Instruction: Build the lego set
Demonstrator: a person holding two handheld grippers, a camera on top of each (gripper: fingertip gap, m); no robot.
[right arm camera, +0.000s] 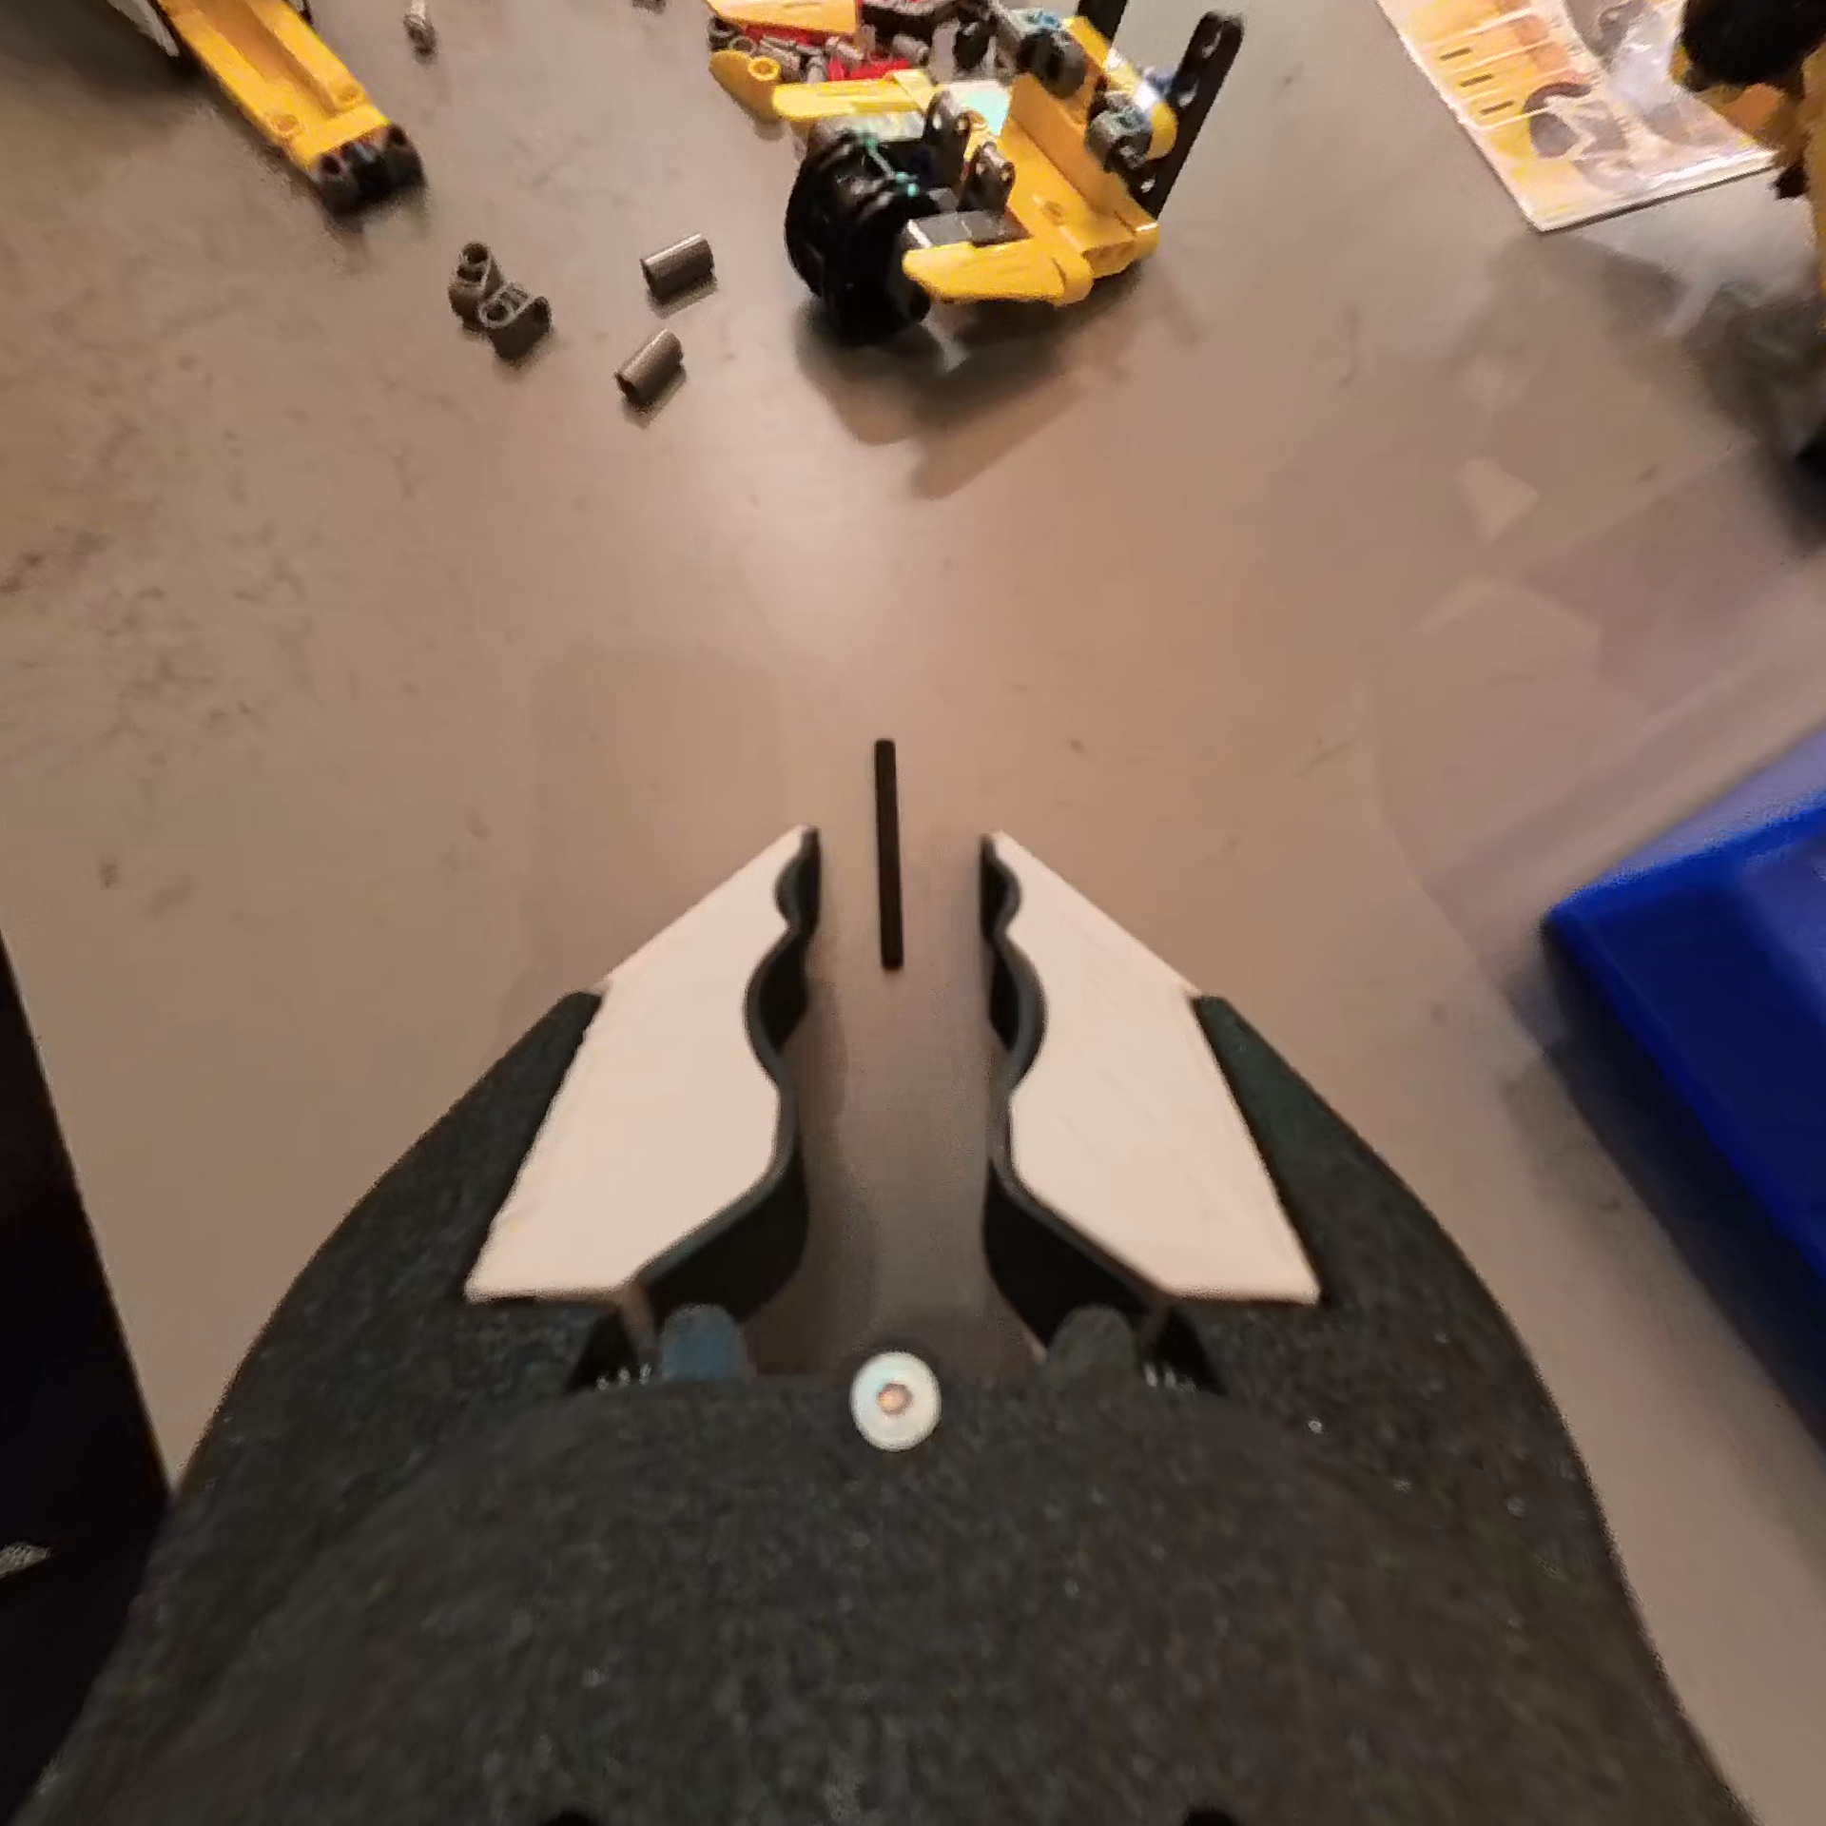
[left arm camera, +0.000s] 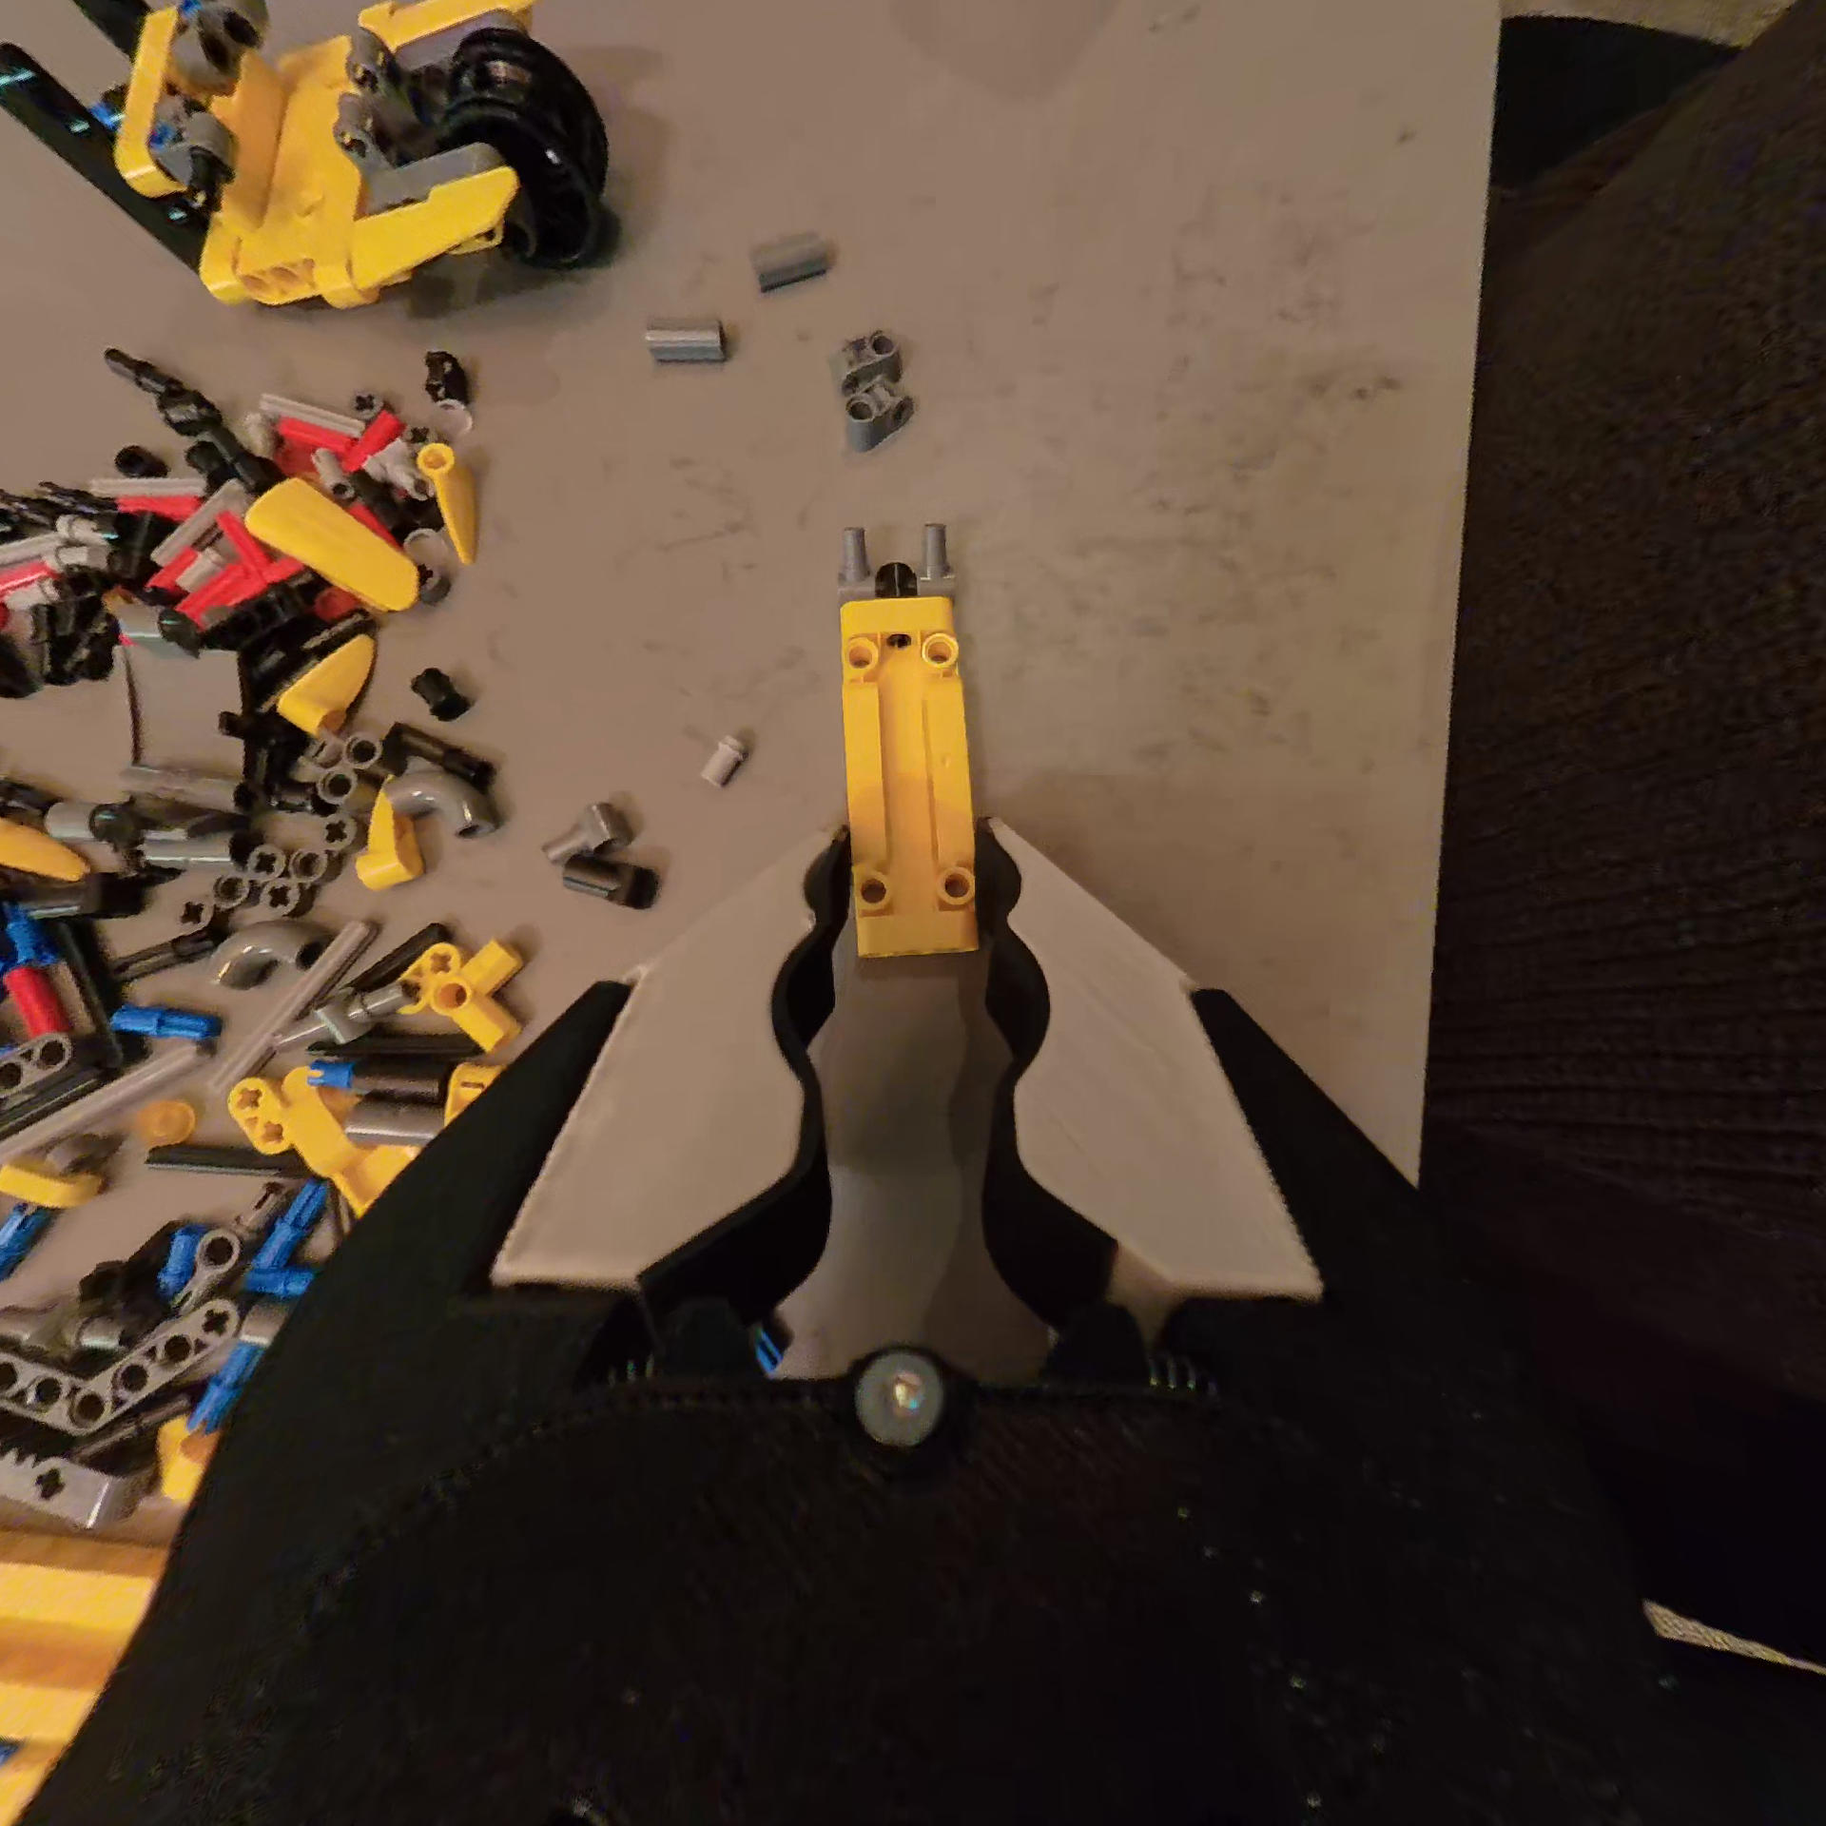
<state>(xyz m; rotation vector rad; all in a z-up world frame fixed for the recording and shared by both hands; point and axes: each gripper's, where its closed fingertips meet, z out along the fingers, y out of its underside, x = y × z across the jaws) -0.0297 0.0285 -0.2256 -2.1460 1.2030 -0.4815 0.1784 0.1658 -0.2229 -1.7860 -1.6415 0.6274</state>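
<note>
My left gripper (left arm camera: pixel 914 838) is shut on the near end of a long yellow panel (left arm camera: pixel 904 751), held above the grey table (left arm camera: pixel 1186 494). A grey connector with two pins and a black pin (left arm camera: pixel 894 568) sits on the panel's far end. My right gripper (right arm camera: pixel 899 838) is open and low over the table (right arm camera: pixel 1186 642). A thin black axle (right arm camera: pixel 886 850) lies between its fingertips, with a gap on each side. The yellow panel also shows at the top left of the right wrist view (right arm camera: pixel 287 89).
A partly built yellow model with a black wheel (left arm camera: pixel 326 168) (right arm camera: pixel 988 198) stands farther off. Two grey sleeves (left arm camera: pixel 687 341) and a grey connector (left arm camera: pixel 872 390) lie near it. A pile of loose parts (left arm camera: pixel 198 790) is left. A blue bin (right arm camera: pixel 1719 988) and booklet (right arm camera: pixel 1581 109) are right. My right fingertips sit around 25 cm from my left ones.
</note>
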